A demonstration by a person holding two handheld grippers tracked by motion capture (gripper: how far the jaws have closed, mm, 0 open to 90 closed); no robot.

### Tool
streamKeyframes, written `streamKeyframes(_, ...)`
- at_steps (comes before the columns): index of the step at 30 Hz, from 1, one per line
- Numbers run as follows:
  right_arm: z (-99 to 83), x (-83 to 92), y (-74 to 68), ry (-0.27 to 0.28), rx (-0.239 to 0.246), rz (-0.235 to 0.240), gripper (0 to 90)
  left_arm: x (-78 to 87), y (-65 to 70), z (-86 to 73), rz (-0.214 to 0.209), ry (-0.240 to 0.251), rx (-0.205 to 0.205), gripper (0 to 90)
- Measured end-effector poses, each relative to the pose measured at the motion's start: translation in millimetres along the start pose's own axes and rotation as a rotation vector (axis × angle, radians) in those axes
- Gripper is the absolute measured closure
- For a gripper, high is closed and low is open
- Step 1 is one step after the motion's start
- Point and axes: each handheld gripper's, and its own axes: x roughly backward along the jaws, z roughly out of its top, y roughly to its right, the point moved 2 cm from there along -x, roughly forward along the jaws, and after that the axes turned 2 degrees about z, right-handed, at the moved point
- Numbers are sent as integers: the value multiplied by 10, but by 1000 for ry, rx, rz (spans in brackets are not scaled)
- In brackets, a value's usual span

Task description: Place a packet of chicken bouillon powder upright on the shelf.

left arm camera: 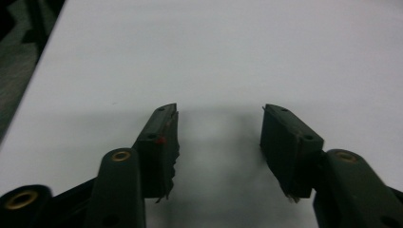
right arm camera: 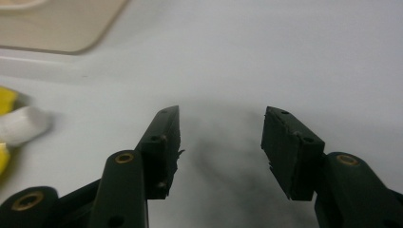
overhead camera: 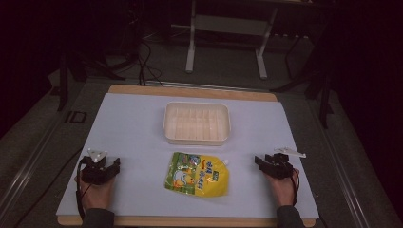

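Pouch (overhead camera: 197,175): one, yellow; one tray (overhead camera: 196,138); left tongs (overhead camera: 100,167), right tongs (overhead camera: 267,163) both wide, empty.

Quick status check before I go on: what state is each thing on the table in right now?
Left gripper: jaws open, empty, resting on the table.
Right gripper: jaws open, empty, resting on the table.
Tray: upright, empty.
Yellow pouch: lying flat, white cap on, apart from the tray.

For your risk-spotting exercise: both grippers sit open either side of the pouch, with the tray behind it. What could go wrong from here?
1. The pouch lies flat and looks soft, so jaws may slip or pinch only film.
2. Its white cap sits nearest the right gripper; a careless approach could knock it.
3. A sagging pouch could catch the tray rim.
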Motion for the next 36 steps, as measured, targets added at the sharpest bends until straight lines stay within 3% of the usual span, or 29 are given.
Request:
streamKeyframes(1,3,18,-49,-8,4,30,476,11,13,-1,-18,11,-16,477)
streamKeyframes(6,29,89,-188,-18,9,116,486,11,33,4,-32,16,-31,488)
streamKeyframes(14,51,220,-347,-37,40,187,504,11,36,4,-71,30,-31,478)
streamKeyframes(21,16,299,-473,-73,61,234,461,14,13,1,-86,33,-9,467)
streamKeyframes(27,-36,289,-622,-94,36,273,411,12,44,2,-87,32,-40,469)
streamKeyframes(33,-106,232,-811,-128,52,315,381,12,48,2,-89,29,-44,469)
streamKeyframes(36,-143,193,-860,-143,38,347,376,7,52,3,-90,25,-50,469)
